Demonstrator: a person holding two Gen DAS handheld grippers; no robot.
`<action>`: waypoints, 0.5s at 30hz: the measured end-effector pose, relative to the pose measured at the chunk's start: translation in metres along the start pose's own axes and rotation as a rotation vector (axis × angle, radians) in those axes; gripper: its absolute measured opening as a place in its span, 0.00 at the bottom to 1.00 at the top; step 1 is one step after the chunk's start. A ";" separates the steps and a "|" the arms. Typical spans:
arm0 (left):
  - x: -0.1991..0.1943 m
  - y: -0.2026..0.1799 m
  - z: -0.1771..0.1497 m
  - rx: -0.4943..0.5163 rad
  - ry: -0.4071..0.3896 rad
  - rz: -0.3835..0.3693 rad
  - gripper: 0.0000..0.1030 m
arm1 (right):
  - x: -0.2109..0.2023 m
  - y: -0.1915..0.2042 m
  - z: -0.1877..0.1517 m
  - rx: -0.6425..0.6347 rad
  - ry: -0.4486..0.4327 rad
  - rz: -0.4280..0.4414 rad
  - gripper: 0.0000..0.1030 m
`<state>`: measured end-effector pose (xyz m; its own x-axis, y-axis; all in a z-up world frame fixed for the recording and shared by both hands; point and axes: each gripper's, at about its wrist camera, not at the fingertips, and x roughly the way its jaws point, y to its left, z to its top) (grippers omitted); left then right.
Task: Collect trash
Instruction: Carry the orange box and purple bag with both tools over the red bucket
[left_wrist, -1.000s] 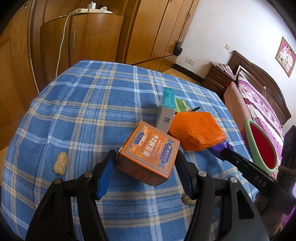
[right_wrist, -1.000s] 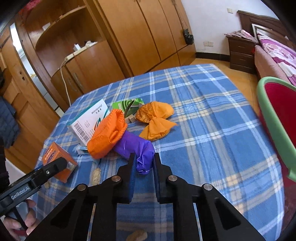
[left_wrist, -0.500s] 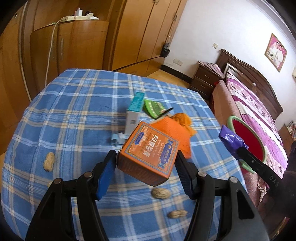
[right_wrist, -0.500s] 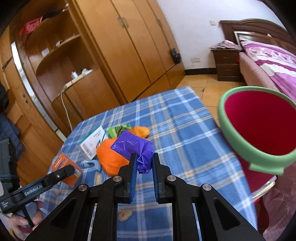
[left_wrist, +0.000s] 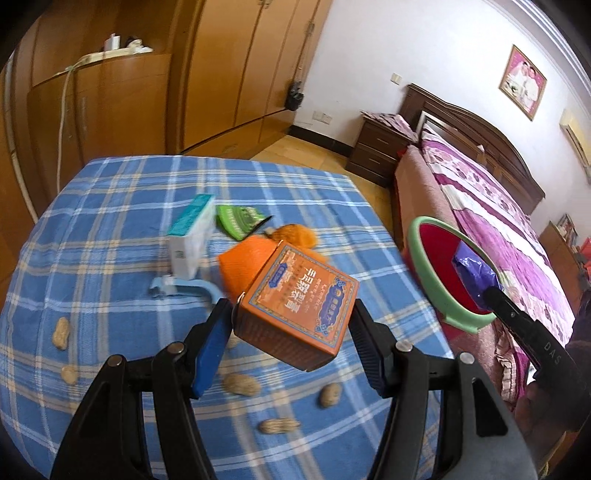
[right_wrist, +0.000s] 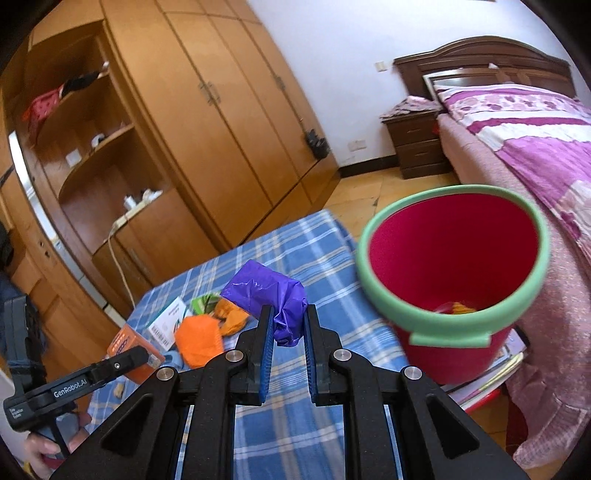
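Note:
My left gripper (left_wrist: 290, 317) is shut on an orange carton (left_wrist: 295, 310) and holds it tilted above the blue checked tablecloth (left_wrist: 110, 206). A crumpled purple wrapper (right_wrist: 273, 295) is pinched in my right gripper (right_wrist: 289, 325), lifted clear of the table. In the left wrist view that purple wrapper (left_wrist: 472, 271) hangs in front of the mouth of a red bin with a green rim (left_wrist: 428, 273). From the right wrist, the bin (right_wrist: 454, 266) stands just right of the table's edge with some scraps at its bottom.
On the cloth lie an orange net bag (left_wrist: 243, 258), a white and teal box (left_wrist: 192, 236), a green packet (left_wrist: 240, 221), a light blue clip (left_wrist: 181, 286) and several peanuts (left_wrist: 242, 384). A bed (left_wrist: 498, 206) lies right of the bin; wardrobes (right_wrist: 229, 110) stand behind.
Both grippers have risen and swung right toward the bin. The purple wrapper came up off the table, away from the orange net bag. The carton stays gripped.

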<state>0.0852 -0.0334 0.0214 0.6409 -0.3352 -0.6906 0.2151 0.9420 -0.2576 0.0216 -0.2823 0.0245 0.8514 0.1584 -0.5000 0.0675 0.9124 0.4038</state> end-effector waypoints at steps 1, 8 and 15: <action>0.001 -0.004 0.001 0.007 0.001 -0.004 0.62 | -0.003 -0.004 0.001 0.008 -0.009 -0.005 0.14; 0.011 -0.039 0.007 0.063 0.013 -0.035 0.62 | -0.020 -0.034 0.007 0.064 -0.059 -0.046 0.14; 0.026 -0.073 0.016 0.115 0.022 -0.060 0.62 | -0.029 -0.061 0.011 0.110 -0.093 -0.092 0.14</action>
<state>0.0981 -0.1109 0.0336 0.6087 -0.3899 -0.6910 0.3362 0.9156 -0.2205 -0.0013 -0.3465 0.0230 0.8832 0.0351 -0.4676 0.2000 0.8736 0.4435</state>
